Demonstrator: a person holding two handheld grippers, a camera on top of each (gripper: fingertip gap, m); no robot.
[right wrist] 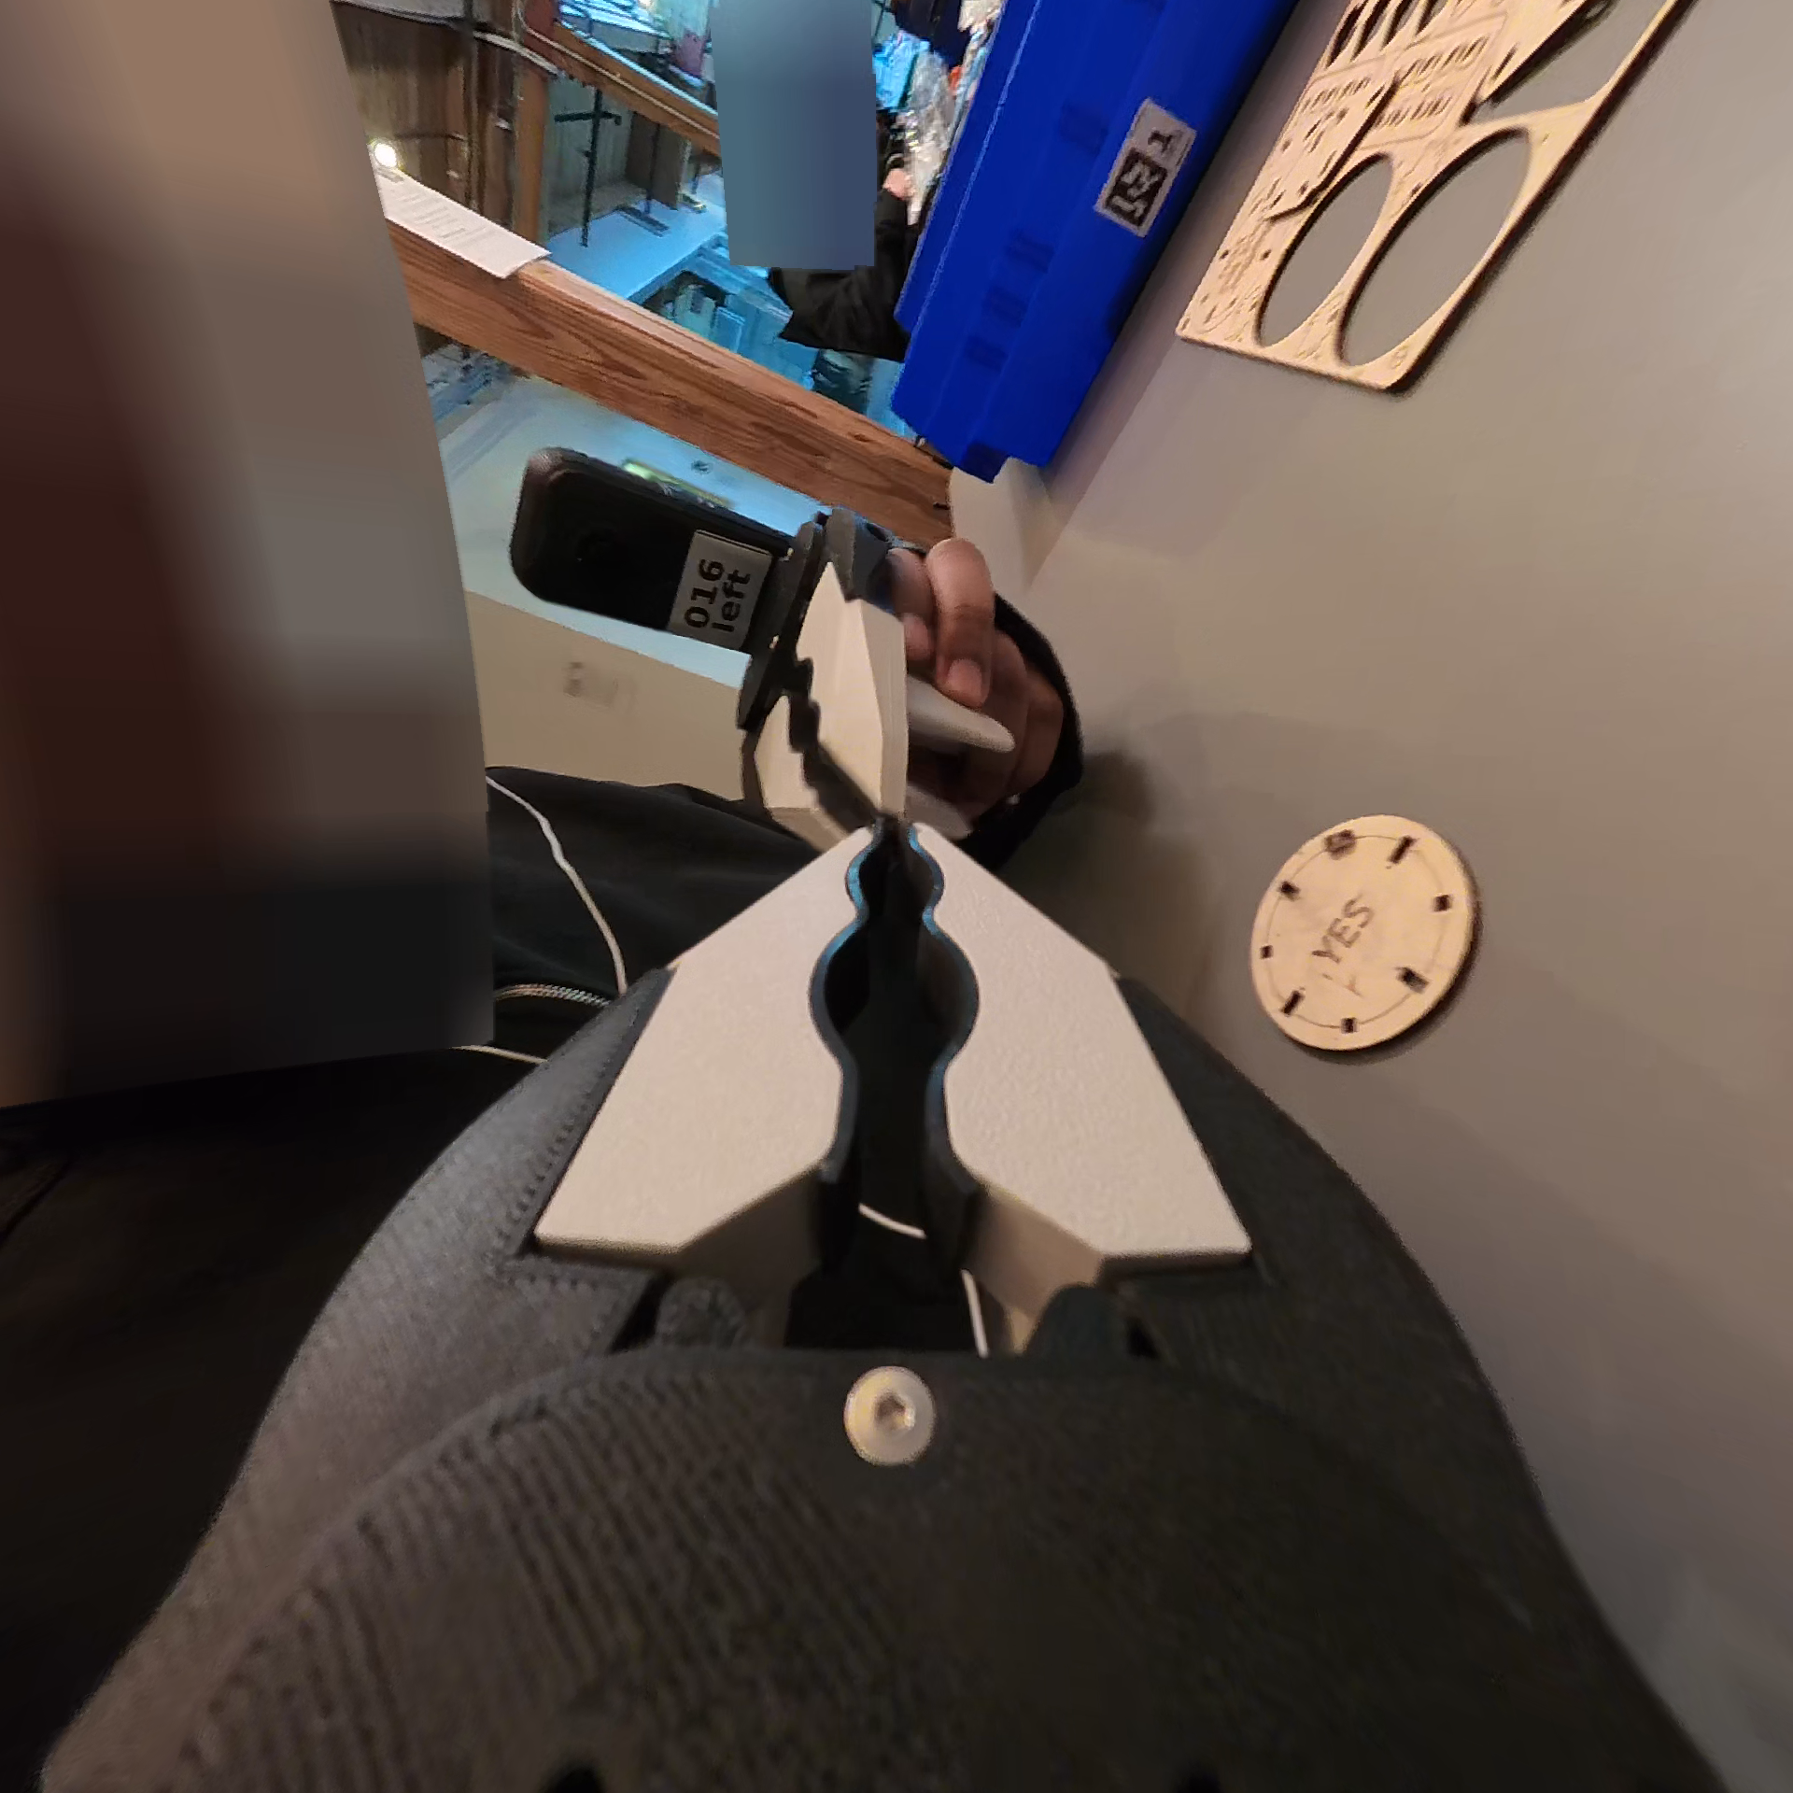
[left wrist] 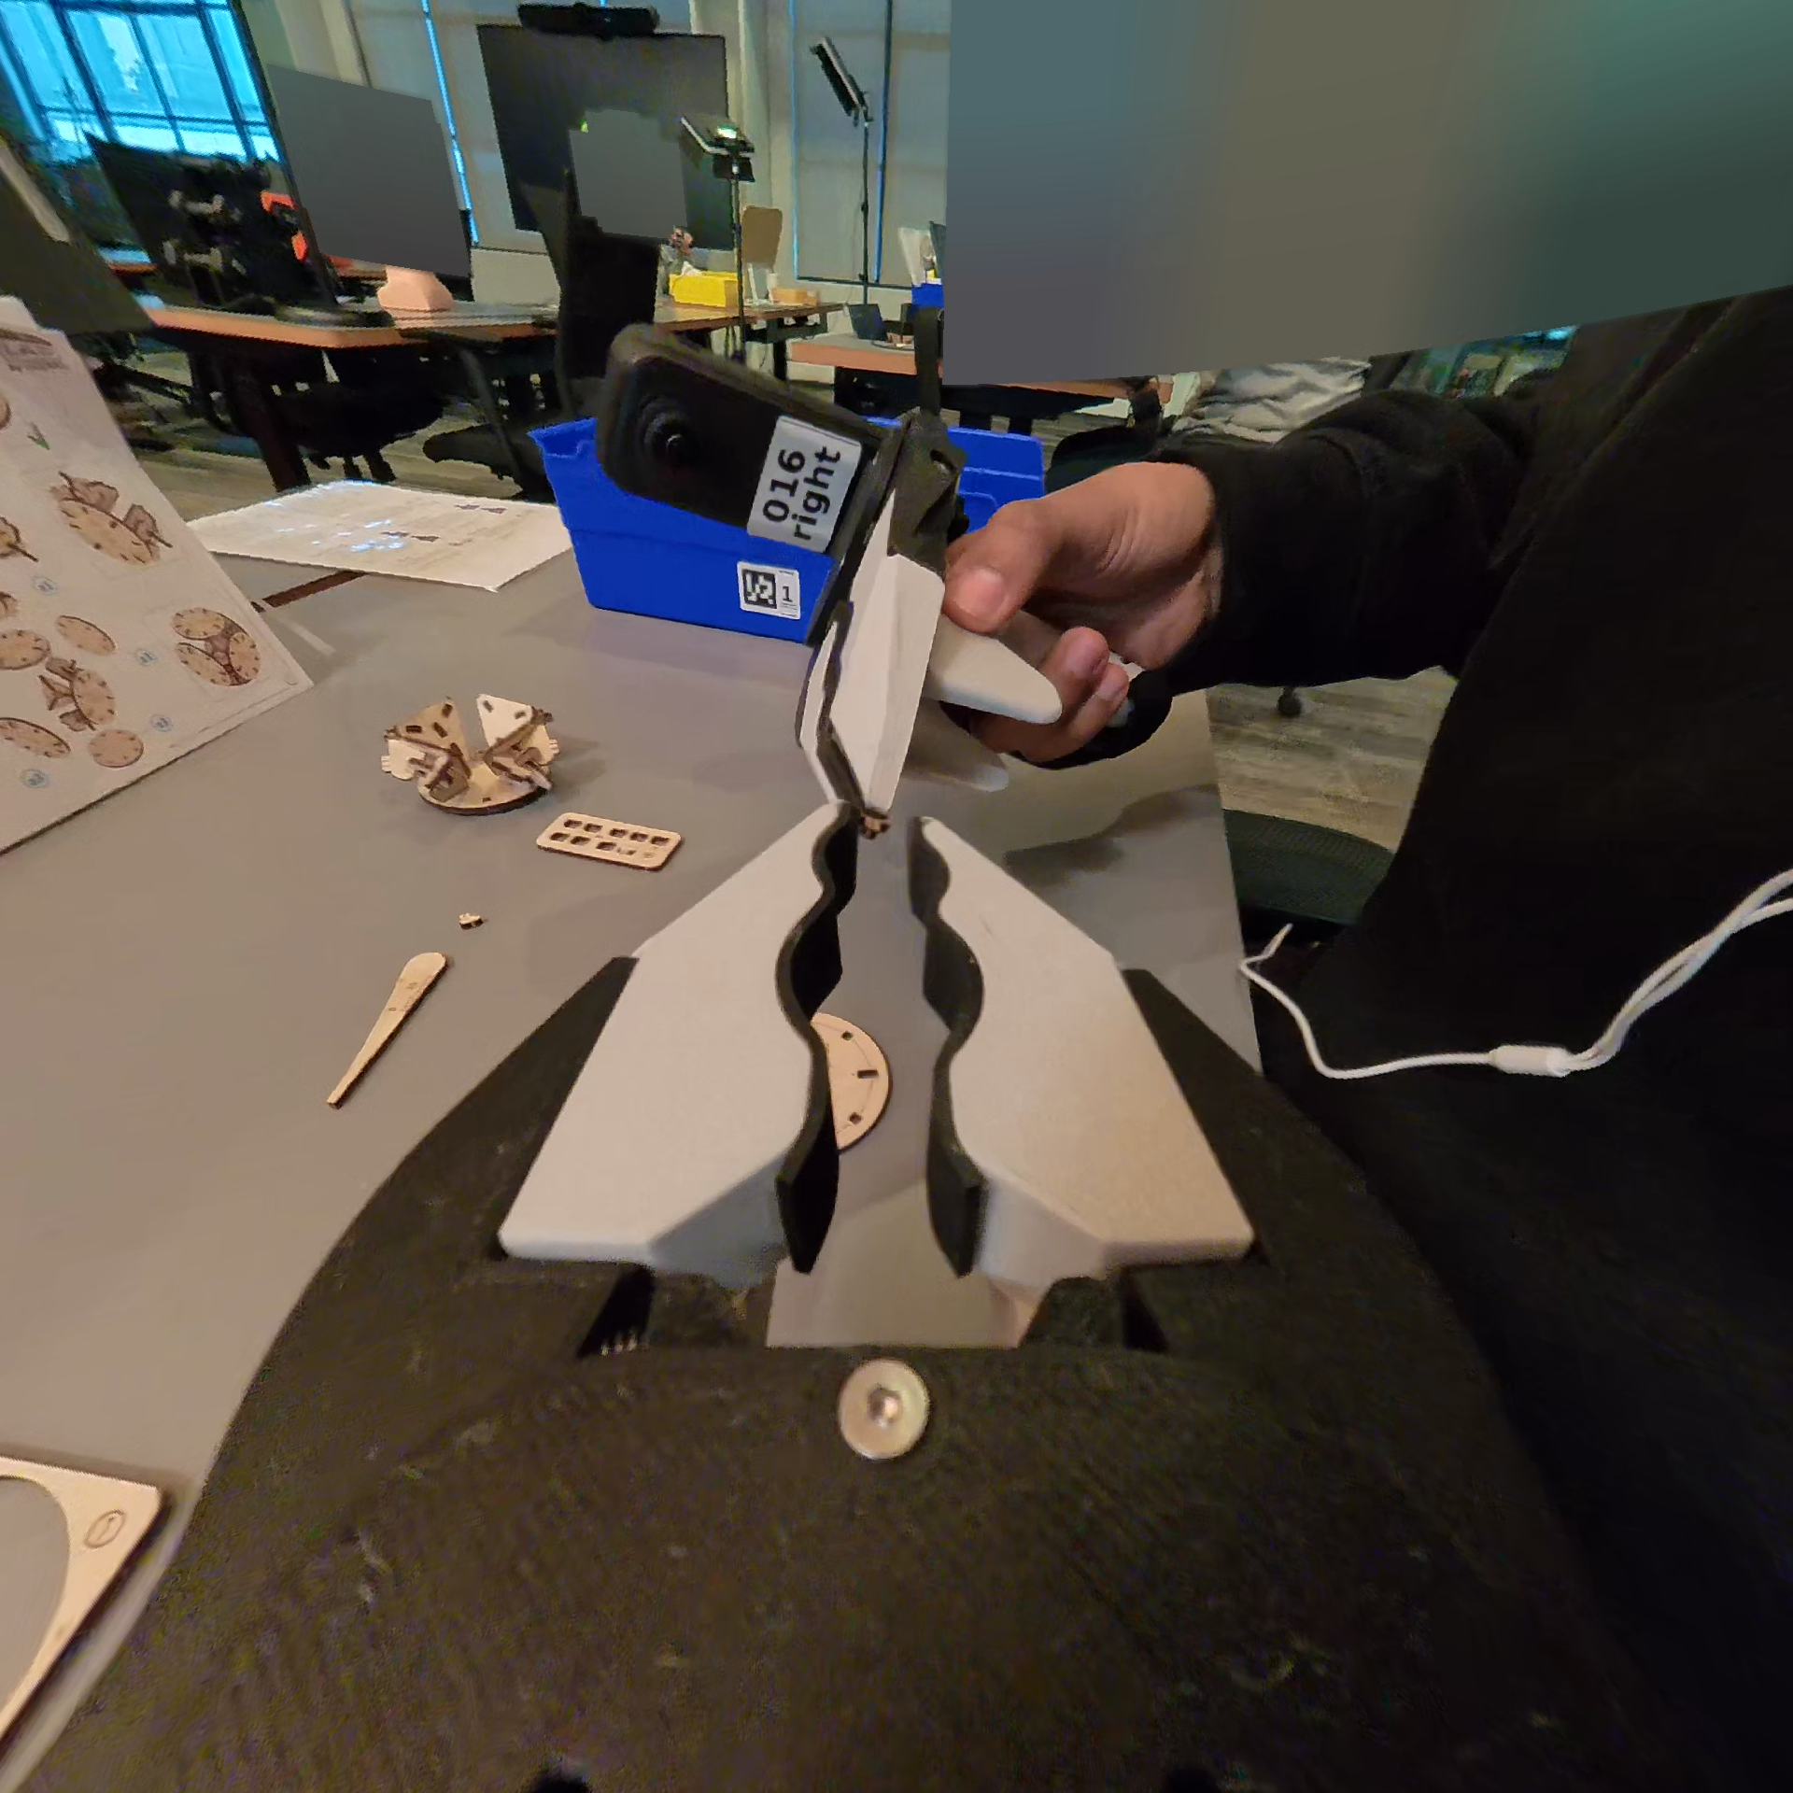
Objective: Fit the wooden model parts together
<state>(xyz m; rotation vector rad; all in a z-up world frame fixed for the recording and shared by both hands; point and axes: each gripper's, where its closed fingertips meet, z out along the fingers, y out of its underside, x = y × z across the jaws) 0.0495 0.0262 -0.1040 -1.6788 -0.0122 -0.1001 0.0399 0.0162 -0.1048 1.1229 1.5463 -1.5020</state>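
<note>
We see the right gripper (left wrist: 866, 813) clenched on a tiny wooden peg (left wrist: 874, 825), pinched at the very tips and held above the grey table (left wrist: 291, 970). The left gripper (left wrist: 878, 834) has its jaws parted and bare, its tips just beside the peg. To pass it well, we would keep both tips aligned — closing squarely. The right hand (left wrist: 1077, 602) angles its gripper steeply downward.

Dim indoor light, soft shadows, wide-angle edge distortion.
</note>
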